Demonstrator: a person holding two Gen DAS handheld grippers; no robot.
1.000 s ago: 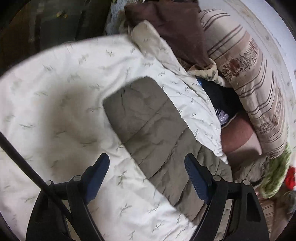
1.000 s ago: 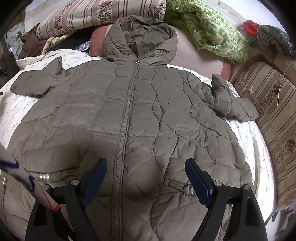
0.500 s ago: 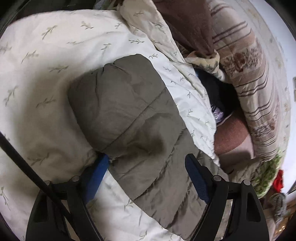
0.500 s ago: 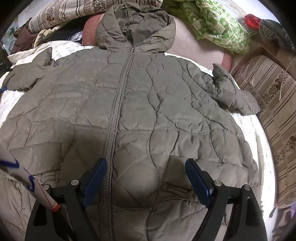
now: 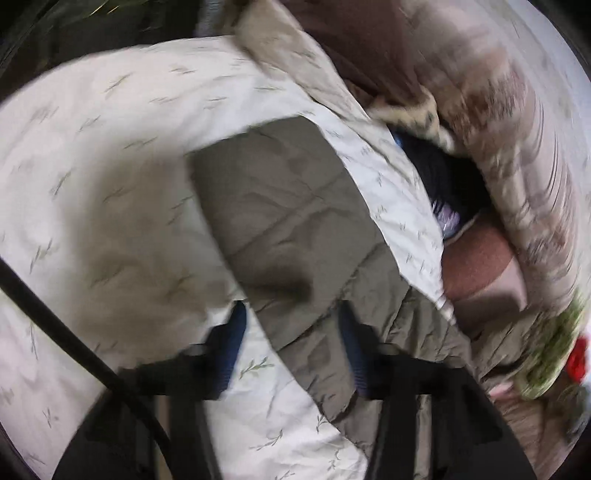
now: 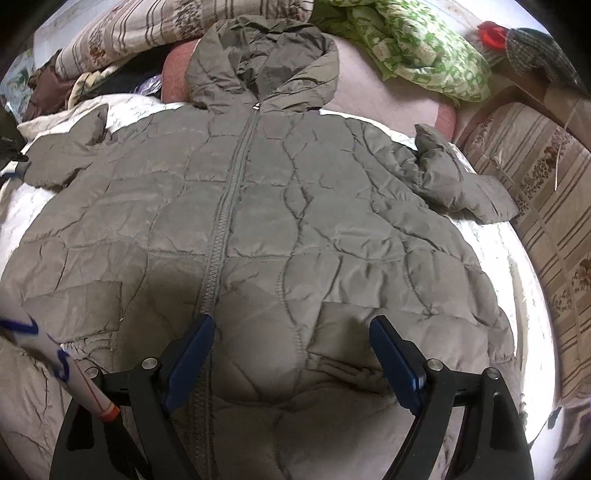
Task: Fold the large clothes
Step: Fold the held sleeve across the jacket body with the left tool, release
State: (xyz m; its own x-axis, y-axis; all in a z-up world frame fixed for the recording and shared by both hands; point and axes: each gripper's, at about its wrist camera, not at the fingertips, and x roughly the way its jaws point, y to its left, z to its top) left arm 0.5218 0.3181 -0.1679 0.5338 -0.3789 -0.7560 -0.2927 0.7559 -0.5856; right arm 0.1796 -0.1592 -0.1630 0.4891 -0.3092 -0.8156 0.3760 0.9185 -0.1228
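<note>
An olive quilted hooded jacket [image 6: 295,206] lies face up and zipped on a white leaf-print sheet [image 5: 110,177], with both sleeves spread out. The left wrist view is blurred. It shows the jacket's left sleeve [image 5: 280,221] running between the fingers of my left gripper [image 5: 291,310]. The jaws are closing, and the sleeve bunches between the blue pads [image 5: 234,332]. My right gripper [image 6: 291,325] is open above the jacket's lower front, just right of the zip [image 6: 221,229], holding nothing.
Striped pillows [image 6: 147,29], a green patterned blanket [image 6: 424,48] and a pink bolster [image 6: 388,107] are piled beyond the hood. A striped cushion [image 6: 546,192] lines the right side. A white stick with blue marks [image 6: 44,354] crosses the lower left of the right wrist view.
My left gripper moved in over the sleeve and its jaws narrowed around it, bunching the fabric. The right gripper stayed open and barely shifted over the jacket.
</note>
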